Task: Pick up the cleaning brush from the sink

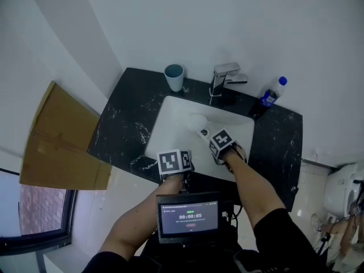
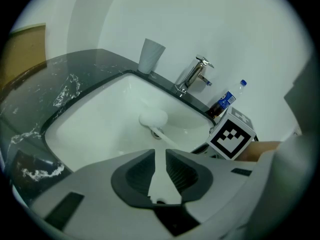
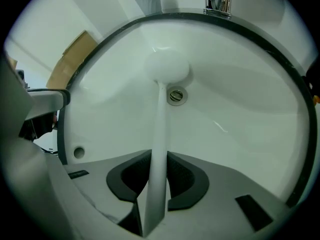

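A white cleaning brush lies in the white sink, its round head beside the drain and its long handle running toward me. My right gripper points steeply down into the basin and is shut on the near end of that handle, with both dark pads pressed against it. In the head view the right gripper sits at the sink's front right. My left gripper hovers over the sink's front edge, its jaws a narrow gap apart with nothing between them; the brush lies ahead of it.
A teal cup, a chrome tap and a blue-capped bottle stand along the back of the black marbled countertop. A cardboard sheet leans at the left. A small screen sits below my arms.
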Tool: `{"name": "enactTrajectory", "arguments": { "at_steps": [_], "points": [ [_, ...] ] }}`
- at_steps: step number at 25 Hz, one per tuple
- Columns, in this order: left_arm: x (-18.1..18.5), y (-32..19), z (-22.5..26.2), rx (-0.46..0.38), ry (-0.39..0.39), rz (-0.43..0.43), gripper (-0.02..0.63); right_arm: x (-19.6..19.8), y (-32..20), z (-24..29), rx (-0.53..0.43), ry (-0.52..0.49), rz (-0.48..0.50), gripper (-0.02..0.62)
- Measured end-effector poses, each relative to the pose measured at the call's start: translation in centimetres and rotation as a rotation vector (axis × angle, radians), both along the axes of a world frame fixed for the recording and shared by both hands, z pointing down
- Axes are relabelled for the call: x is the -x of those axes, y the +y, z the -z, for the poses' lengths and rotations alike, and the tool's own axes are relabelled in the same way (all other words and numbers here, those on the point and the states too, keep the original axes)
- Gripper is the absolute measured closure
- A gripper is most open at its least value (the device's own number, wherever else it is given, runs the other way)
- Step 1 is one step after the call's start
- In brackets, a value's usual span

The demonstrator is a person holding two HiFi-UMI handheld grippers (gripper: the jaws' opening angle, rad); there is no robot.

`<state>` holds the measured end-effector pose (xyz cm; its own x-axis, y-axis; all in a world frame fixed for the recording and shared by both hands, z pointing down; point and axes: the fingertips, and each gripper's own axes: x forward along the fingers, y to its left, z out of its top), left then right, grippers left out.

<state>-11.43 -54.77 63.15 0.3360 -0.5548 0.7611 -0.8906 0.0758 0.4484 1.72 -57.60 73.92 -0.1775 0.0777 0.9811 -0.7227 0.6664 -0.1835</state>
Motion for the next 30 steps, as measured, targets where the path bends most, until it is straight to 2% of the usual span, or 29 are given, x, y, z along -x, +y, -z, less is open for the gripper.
{"name": "enactTrajectory", "arguments": {
  "at_steps": [4, 12, 16, 20, 23, 27, 30],
  "points": [
    [0.5, 0.7, -0.2, -0.004, 0.006, -0.008, 0.528, 0.2, 0.6, 0.0, -0.008, -0.024, -0.044, 0.534],
    [1.9, 2.8, 2.3, -0.072, 0.013, -0.066, 0.534, 0.8, 1.9, 2.3, -0.065, -0.092, -0.132, 0.534],
    [3.1, 3.6, 3.6, -0.131, 0.009, -0.076, 0.547, 1.9, 2.5, 5.7, -0.139, -0.157, -0.200, 0.534],
    [4.3, 4.1, 5.9, -0.223, -0.016, -0.046, 0.589, 2.7, 4.1, 9.9, -0.234, -0.280, -0.270, 0.534],
    [3.2, 6.5, 7.6, -0.275, -0.021, -0.047, 0.595, 1.3, 6.8, 12.3, -0.290, -0.351, -0.279, 0.534],
    [1.0, 10.4, 10.4, -0.363, -0.077, -0.062, 0.595, -1.2, 10.5, 15.7, -0.364, -0.457, -0.292, 0.534],
    [-1.2, 14.5, 11.5, -0.413, -0.104, -0.078, 0.595, -3.1, 13.9, 17.4, -0.413, -0.478, -0.255, 0.534]
  ]
}}
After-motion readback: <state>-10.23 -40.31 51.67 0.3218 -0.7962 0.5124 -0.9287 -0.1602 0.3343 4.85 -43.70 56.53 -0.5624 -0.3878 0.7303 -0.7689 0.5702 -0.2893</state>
